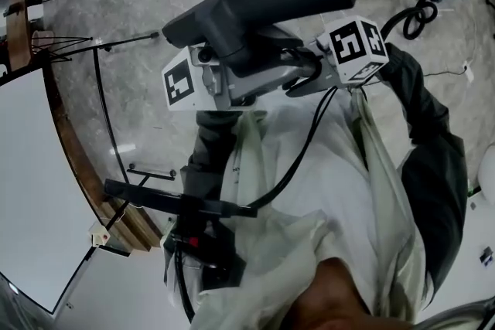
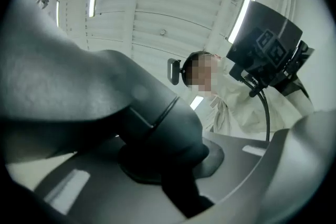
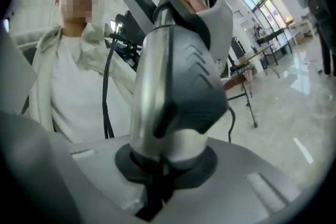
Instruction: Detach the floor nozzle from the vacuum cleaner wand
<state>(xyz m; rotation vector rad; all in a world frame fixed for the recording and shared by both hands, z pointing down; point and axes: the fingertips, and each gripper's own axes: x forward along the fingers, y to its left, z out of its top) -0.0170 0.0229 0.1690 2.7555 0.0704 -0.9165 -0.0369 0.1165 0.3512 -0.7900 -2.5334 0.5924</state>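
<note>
Nozzle (image 1: 255, 4) is held up close before me; left claw (image 2: 173, 165) clamps its dark neck, right claw (image 3: 163, 170) grips the silver wand (image 3: 149, 86). Separation's in hand, I reckon: next, pull straight apart.

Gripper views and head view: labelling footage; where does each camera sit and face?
Left gripper view: on left hand-held gripper, facing ceiling; grips dark grey plastic floor nozzle.
Right gripper view: on right hand-held gripper, facing torso; grips silver metal tube.
Head view: on head, facing down; both hand-held grippers, sleeve.
All share the pale jacket.
</note>
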